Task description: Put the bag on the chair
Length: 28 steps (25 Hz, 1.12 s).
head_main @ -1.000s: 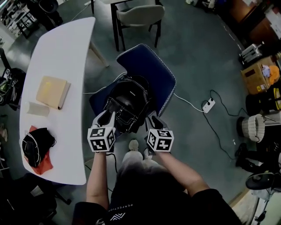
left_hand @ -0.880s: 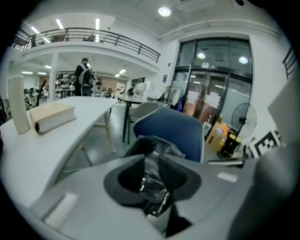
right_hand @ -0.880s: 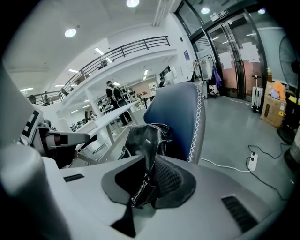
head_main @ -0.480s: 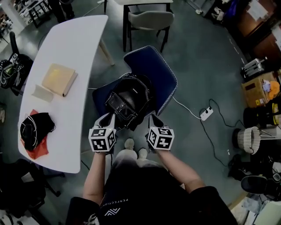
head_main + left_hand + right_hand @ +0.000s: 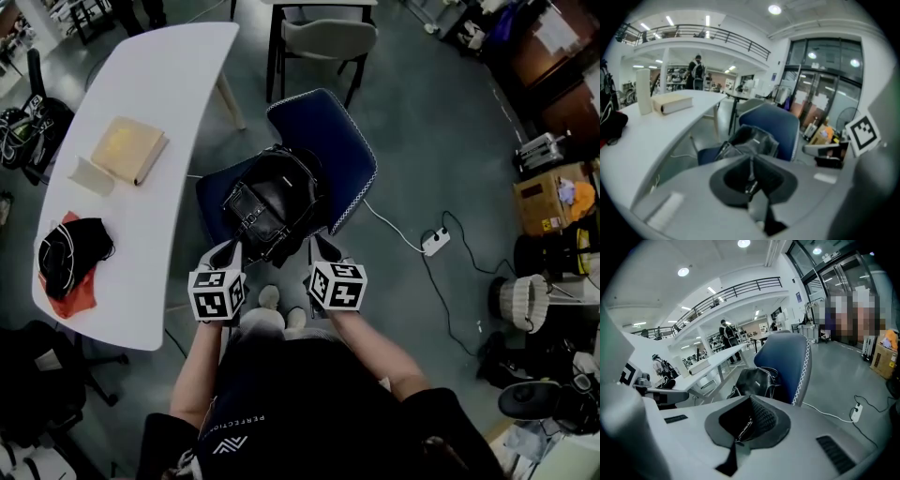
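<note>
**Bag on the seat: the claws are to be taken away without disturbing it**

The black bag (image 5: 272, 206) is seen lying on the seat of the blue chair (image 5: 330, 141), with its far side close to the backrest. Its near end seems to reach the front edge of the seat, though the edge itself is hidden under the bag. The left claw (image 5: 228, 251) and the right claw (image 5: 323, 247) are held just in front of the chair, one at each side of the bag's near end, and no contact with the bag can be seen. The jaws of the left claw have just been closing. In both gripper views the jaws are pressed together and nothing is held between them.

The placing is judged as done, so the step in hand is a clean withdrawal. The claws should be drawn straight back toward the body, not sideways, so that no strap or buckle is caught. The bag should be watched for a moment. If it begins to slide forward, it is better pushed deeper toward the backrest with closed jaws than gripped again. The white table (image 5: 159, 103) at the left should not be struck by the elbow.
</note>
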### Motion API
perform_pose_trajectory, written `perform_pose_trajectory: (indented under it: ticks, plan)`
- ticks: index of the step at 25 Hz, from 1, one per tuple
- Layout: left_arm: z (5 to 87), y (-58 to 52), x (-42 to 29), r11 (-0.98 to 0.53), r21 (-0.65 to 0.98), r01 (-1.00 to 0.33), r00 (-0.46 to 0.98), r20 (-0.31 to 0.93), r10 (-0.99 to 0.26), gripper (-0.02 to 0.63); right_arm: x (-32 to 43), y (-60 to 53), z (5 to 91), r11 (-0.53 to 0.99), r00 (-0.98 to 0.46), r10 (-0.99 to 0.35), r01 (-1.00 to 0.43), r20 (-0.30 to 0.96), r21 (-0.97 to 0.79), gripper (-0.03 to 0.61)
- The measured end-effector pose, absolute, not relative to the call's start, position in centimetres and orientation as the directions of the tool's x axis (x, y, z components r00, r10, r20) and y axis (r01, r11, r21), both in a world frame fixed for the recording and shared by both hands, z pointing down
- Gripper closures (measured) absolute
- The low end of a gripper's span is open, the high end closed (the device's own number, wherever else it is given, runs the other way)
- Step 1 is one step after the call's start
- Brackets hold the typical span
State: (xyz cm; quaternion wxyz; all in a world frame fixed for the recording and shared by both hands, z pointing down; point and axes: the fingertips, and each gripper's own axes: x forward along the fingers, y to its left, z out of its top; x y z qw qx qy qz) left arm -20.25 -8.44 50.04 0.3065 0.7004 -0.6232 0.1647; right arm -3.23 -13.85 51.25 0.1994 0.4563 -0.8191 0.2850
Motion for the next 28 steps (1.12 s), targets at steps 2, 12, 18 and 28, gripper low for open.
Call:
perform_pose_trajectory:
  ticks: [2, 12, 18, 28]
  plan:
    - [49.9, -8.1, -20.3, -0.029, 0.225, -0.974, 0.165, 0.614, -0.772, 0.586, -3.5, -13.5, 51.1, 0.422, -0.51, -0.629, -0.858, 0.586, -0.294, 0.58]
    - [49.7, -7.1, -20.2, -0.011, 0.228, -0.973, 0.152, 0.608, -0.78, 0.588, -4.4, -12.7, 50.2, 0.434, -0.527, -0.627, -0.848, 0.574, -0.304, 0.58]
    - [49.3, -6.7, -20.1, -0.006, 0.221, -0.975, 0.141, 0.603, -0.785, 0.588, -4.3, -12.5, 50.0, 0.414, -0.534, -0.627, -0.845, 0.567, -0.338, 0.58]
    - [48.5, -6.0, -20.2, 0.016, 0.204, -0.979, 0.11, 0.592, -0.799, 0.588, -3.6, -12.0, 50.3, 0.432, -0.539, -0.621, -0.841, 0.568, -0.326, 0.58]
